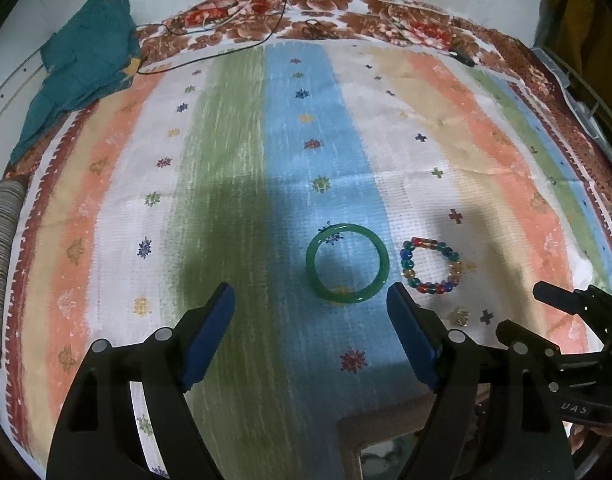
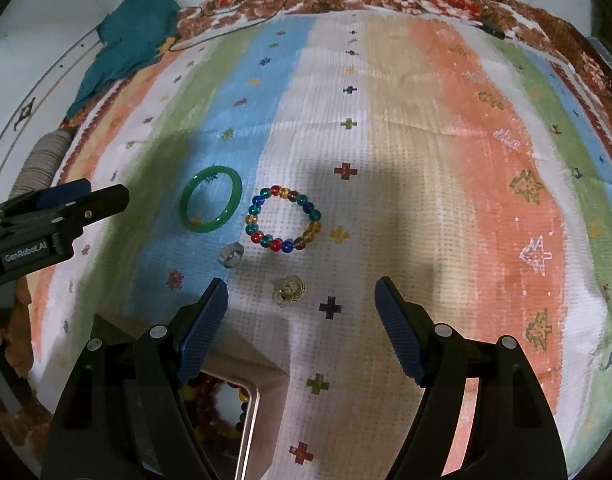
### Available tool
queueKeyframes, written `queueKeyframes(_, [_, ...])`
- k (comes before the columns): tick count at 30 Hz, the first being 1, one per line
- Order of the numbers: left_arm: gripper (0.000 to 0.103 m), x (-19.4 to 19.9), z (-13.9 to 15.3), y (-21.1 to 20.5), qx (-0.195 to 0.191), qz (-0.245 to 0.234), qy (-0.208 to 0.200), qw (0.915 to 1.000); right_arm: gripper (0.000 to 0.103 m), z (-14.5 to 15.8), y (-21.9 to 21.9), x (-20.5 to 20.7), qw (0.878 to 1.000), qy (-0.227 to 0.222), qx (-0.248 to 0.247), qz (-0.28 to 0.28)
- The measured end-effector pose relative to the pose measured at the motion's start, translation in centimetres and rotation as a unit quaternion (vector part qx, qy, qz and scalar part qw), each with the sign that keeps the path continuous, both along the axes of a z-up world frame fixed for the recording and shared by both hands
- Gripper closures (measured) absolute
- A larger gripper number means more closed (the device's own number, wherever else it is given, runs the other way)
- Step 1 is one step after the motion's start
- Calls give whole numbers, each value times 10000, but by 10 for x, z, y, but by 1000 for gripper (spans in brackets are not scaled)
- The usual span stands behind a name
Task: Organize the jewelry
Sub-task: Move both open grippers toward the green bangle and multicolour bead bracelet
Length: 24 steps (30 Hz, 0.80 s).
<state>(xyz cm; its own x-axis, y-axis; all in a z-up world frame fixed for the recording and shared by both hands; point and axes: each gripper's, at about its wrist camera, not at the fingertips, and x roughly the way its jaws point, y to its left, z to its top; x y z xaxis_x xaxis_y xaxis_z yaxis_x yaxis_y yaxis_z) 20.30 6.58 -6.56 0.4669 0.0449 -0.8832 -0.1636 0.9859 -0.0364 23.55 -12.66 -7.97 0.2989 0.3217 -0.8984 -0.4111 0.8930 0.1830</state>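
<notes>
Nearest, a box [image 2: 242, 412] of beads lies under the wide-open, empty right gripper [image 2: 302, 312], a small gold ring [image 2: 288, 290] between its tips, a clear ring [image 2: 230, 255], beaded bracelet [image 2: 284, 218] and green bangle [image 1: 347, 264] beyond on the striped cloth [image 1: 234, 184], before the equally open, empty left gripper [image 1: 310, 312].

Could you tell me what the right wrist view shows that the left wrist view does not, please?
Only the right wrist view shows a clear ring and the box with beads inside. Only the left wrist view shows nothing distinct among the jewelry; its box is a sliver. Both show the green bangle, the beaded bracelet, the gold ring and the striped cloth.
</notes>
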Motion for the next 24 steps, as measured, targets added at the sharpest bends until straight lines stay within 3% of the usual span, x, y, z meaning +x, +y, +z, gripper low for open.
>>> queueKeyframes(24, [25, 35, -45, 13, 72, 37, 478, 9988, 27, -33, 17, 34, 9995, 242, -204, -80])
